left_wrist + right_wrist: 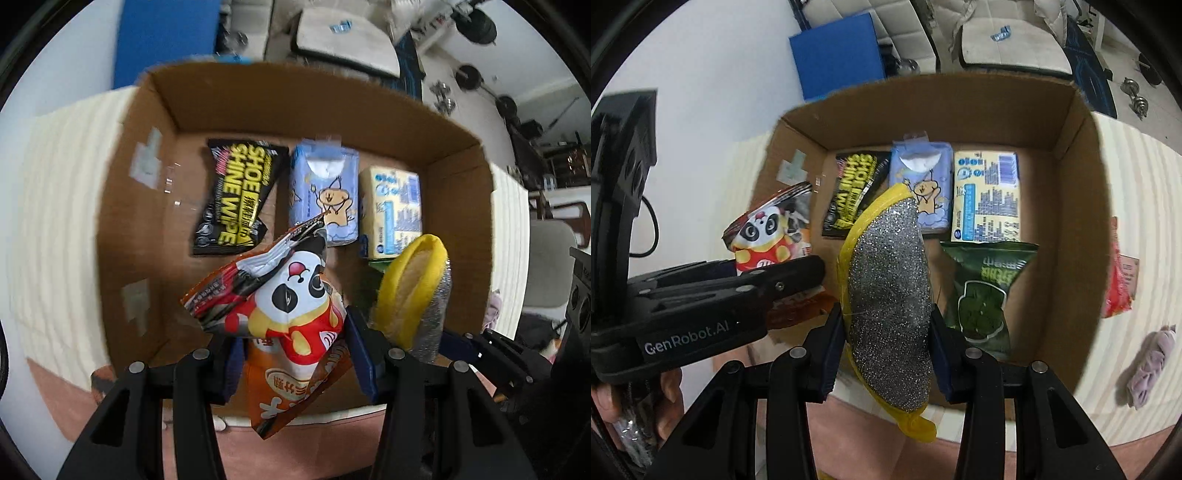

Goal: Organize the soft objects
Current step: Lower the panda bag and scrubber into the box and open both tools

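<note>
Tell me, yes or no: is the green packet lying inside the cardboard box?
Yes. In the right wrist view the green packet lies on the floor of the box, below the yellow tissue pack.

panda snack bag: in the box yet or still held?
Held, not placed. The left hand-held gripper is shut on the panda snack bag, which hangs above the cardboard box floor, near its front edge.

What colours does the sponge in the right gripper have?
The sponge has a glittery silver face and yellow edge, seen best in the right wrist view.
</note>
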Available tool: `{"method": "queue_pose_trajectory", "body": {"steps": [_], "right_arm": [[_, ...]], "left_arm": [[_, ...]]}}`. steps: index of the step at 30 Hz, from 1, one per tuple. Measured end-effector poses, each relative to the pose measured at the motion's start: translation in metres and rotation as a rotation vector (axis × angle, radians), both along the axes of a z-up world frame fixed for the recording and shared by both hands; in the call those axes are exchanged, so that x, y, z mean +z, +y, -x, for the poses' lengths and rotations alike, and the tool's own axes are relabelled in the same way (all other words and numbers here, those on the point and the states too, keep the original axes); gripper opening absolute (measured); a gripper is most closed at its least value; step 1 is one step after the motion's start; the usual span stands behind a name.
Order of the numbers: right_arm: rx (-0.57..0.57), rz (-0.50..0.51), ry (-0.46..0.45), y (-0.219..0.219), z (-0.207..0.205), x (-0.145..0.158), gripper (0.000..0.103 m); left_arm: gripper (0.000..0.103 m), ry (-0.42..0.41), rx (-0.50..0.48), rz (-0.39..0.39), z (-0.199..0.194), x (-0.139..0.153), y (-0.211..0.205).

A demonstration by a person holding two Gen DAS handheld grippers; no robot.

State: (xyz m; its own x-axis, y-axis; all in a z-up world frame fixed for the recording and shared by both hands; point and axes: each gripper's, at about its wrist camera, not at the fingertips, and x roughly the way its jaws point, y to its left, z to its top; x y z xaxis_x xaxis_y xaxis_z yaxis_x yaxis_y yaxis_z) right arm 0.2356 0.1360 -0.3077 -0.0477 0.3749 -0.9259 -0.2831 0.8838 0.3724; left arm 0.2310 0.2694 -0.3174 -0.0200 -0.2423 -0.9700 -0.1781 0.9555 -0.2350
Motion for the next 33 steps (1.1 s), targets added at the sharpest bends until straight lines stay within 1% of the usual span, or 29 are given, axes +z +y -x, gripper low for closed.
{"method": "queue_pose_trajectory", "body": {"steps": [3,5,6,9,12,14,19,22,27,28,29,31,33], "right_arm": [[-0.007,0.039,0.022,0.007,-0.006,-0.022,0.045],[-0.011,0.054,0.046,0.008,-0.010,-0.036,0.048],[-0.019,0.058,0.053,0.007,-0.011,-0.042,0.051],[-0.029,0.071,0.055,0.005,-0.010,-0.047,0.066],[-0.036,0.078,0.059,0.001,-0.009,-0.048,0.066],[-0.039,0.083,0.056,-0.002,-0.009,-0.047,0.066],[-0.048,0.101,0.041,-0.007,-0.010,-0.034,0.066],[-0.051,0.116,0.035,-0.011,-0.007,-0.026,0.067],[-0.047,0.154,0.026,-0.016,0.000,-0.017,0.067],[-0.047,0.159,0.020,-0.017,0.001,-0.013,0.067],[-0.048,0.166,0.016,-0.020,0.003,-0.009,0.070],[-0.050,0.198,0.000,-0.022,0.007,-0.003,0.089],[-0.059,0.206,-0.015,-0.024,0.010,0.002,0.093]], "left_arm": [[0.049,0.048,-0.051,-0.004,-0.009,-0.025,-0.005],[0.050,0.094,-0.072,-0.001,-0.011,-0.039,-0.008],[0.050,0.104,-0.082,0.000,-0.012,-0.043,-0.011],[0.050,0.118,-0.120,-0.005,-0.011,-0.048,-0.019],[0.052,0.107,-0.133,-0.013,-0.010,-0.044,-0.025],[0.056,0.091,-0.139,-0.023,-0.007,-0.037,-0.028],[0.056,0.049,-0.129,-0.050,-0.004,-0.014,-0.032],[0.056,0.025,-0.114,-0.063,0.004,-0.001,-0.031],[0.056,-0.011,-0.062,-0.085,0.020,0.016,-0.021],[0.059,-0.020,-0.050,-0.088,0.022,0.019,-0.018],[0.076,-0.030,-0.036,-0.096,0.024,0.021,-0.013],[0.096,-0.069,-0.009,-0.132,0.031,0.028,-0.006],[0.097,-0.082,0.004,-0.158,0.036,0.030,-0.002]]}}
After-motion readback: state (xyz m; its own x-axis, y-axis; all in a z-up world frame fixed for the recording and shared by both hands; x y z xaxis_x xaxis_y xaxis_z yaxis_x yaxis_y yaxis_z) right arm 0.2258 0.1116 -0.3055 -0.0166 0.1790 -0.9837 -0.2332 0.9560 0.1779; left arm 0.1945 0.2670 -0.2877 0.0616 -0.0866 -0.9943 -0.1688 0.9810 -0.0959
